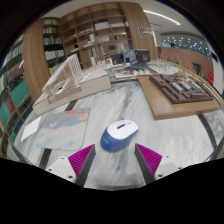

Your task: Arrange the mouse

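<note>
Gripper (116, 160) sits low over the marble-look table (175, 135), fingers wide apart w/ nothing clamped; pink pads (78, 160) frame the gap, prob. held spread so they can straddle the target; mouse (119, 133) lies on the table just ahead of the fingers, roughly centred btwn them, not touching either pad; it's white on top w/ a blue underside edge showing. Its long axis runs near-left to far-right, slightly skewed to the fingers' line; which end is the button end I can't tell. Far left, an architectural model (68, 80) on a board; far right, another model on a brown desk (185, 92); bookshelves (95, 30) behind. A paper sheet (62, 122) lies left of the mouse. My read: approach stage, grasp not yet made; the skew may need a wrist twist first.
</note>
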Action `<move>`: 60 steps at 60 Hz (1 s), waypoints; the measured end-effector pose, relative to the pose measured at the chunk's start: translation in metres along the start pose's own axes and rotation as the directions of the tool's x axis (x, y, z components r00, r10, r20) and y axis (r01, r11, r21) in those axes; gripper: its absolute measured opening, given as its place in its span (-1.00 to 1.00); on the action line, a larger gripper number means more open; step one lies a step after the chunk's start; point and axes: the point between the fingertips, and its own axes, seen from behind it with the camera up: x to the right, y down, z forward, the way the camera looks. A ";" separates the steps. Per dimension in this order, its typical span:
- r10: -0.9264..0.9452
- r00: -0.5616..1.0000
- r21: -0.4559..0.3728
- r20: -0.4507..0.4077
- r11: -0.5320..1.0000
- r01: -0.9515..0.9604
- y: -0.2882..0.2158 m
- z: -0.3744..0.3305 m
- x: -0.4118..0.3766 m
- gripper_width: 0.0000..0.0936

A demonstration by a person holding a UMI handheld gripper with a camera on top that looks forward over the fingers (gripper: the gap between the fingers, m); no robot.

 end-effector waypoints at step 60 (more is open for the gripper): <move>-0.179 0.984 0.115 -0.024 0.977 0.180 -0.082 0.070 -0.218 -0.17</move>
